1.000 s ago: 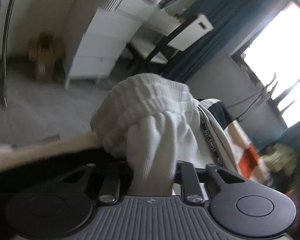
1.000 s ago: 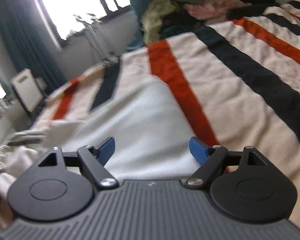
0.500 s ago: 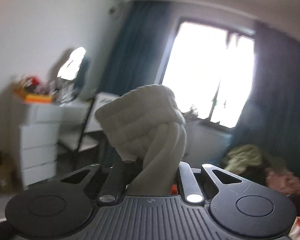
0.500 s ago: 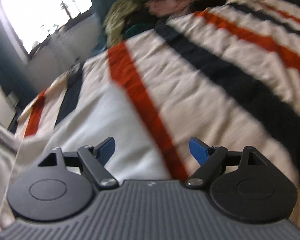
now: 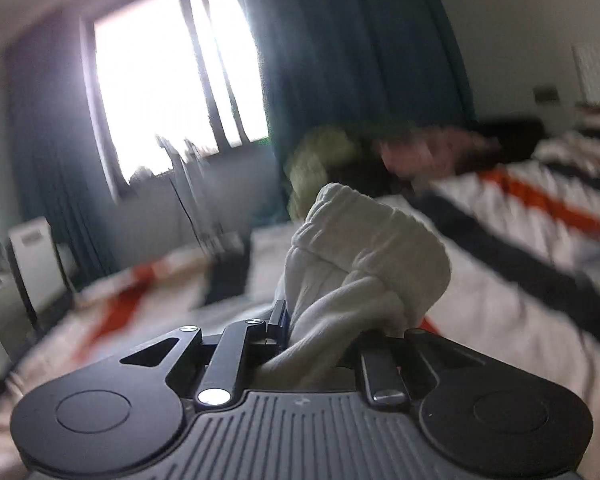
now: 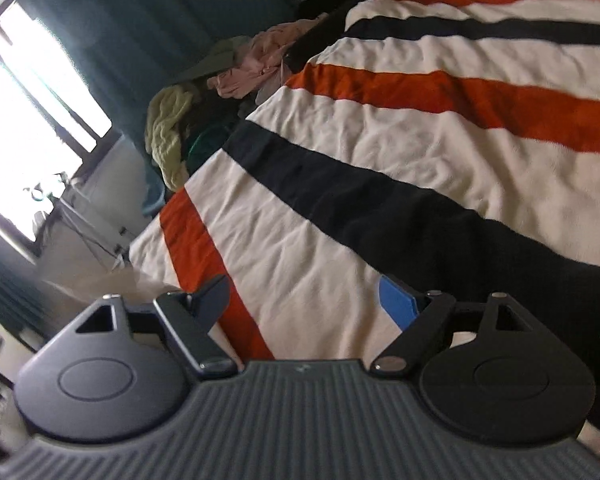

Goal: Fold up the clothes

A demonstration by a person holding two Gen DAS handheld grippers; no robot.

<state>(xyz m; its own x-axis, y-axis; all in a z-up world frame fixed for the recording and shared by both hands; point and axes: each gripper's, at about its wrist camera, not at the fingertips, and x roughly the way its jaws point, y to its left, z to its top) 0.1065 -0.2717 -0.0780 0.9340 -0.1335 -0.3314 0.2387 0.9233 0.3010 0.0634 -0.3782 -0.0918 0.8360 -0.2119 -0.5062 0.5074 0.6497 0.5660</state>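
Left gripper [image 5: 320, 328] pinched tight on a bunched white garment [image 5: 364, 264], ribbed band bulging out above the fingers, rest of the cloth trailing down under the gripper and out of view. Garment is held up over the bed [image 5: 500, 304], over its striped blanket; frame is blurred, so how much of the cloth hangs or touches the bed cannot be told.

Right gripper [image 6: 304, 300] spread wide, nothing between the blue pads [image 6: 398, 304], hovering low over the striped blanket [image 6: 340, 208] near the bed's window-side edge.

A heap of other clothes [image 6: 204, 96] (yellow-green, pink, dark pieces) sits piled at the far corner of the bed by the curtain [image 6: 140, 12], crumpled, not folded.

Progress, as a judgement: no folded stack visible in either view. White garment is wadded in the grip, not laid flat and not in any folded shape, so it needs spreading or setting down whichever stage this is. Pile at the corner looks unfolded, so plenty seems left. The blanket under the right gripper is bare, room there to lay a piece flat.
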